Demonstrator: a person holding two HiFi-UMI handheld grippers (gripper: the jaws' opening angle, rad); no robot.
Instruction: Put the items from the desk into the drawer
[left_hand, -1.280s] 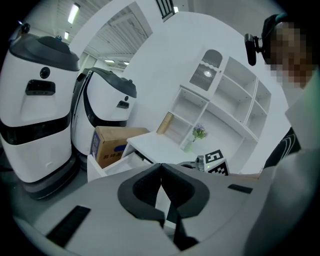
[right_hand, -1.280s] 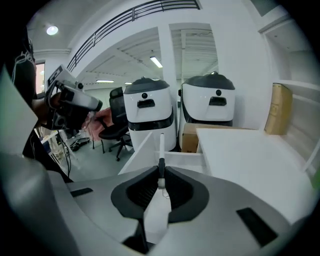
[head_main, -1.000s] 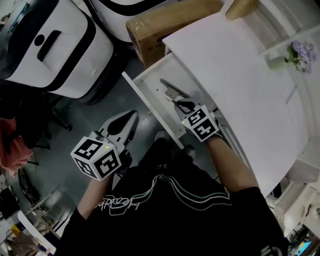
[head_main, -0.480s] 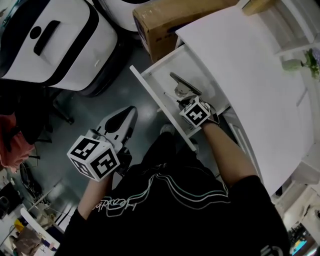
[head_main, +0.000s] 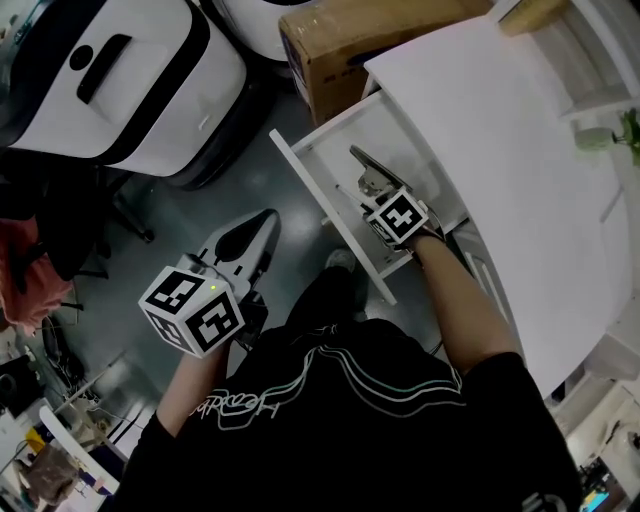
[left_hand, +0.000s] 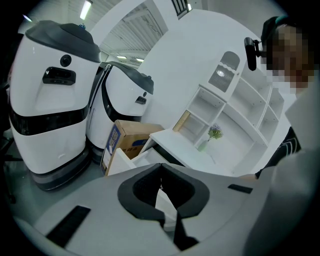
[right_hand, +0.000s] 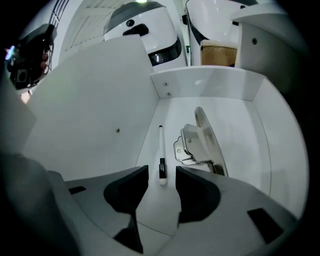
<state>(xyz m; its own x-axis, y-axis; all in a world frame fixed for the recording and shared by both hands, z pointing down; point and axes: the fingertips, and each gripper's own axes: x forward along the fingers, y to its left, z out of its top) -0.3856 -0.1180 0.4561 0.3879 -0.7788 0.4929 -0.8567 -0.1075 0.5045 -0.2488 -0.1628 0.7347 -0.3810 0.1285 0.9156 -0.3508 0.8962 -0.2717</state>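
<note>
Reaching steeply down into the open drawer with the right gripper. Just been opening its fingers. Spread now, pads touching nothing, with the white pen lying flat on the drawer floor in the gap between the tips. Reads as a release made low inside the drawer rather than a drop from above, probably to keep the pen from bouncing or rolling. Pen laid lengthwise along the drawer, just beside a metal lever tool but apart from it, so both sit flat without stacking.

Holding the left gripper out in front of the drawer, over the floor, with its fingers pressed together on nothing. Parked there, by the look of it, to stay clear of the drawer front and of the working hand.

Next, as a judgement: lifting straight up out of the drawer without brushing the pen or the metal tool, then looking over the counter above the drawer for anything left to carry. Main risk while withdrawing: catching the pen with a pad and dragging it along the drawer floor.
</note>
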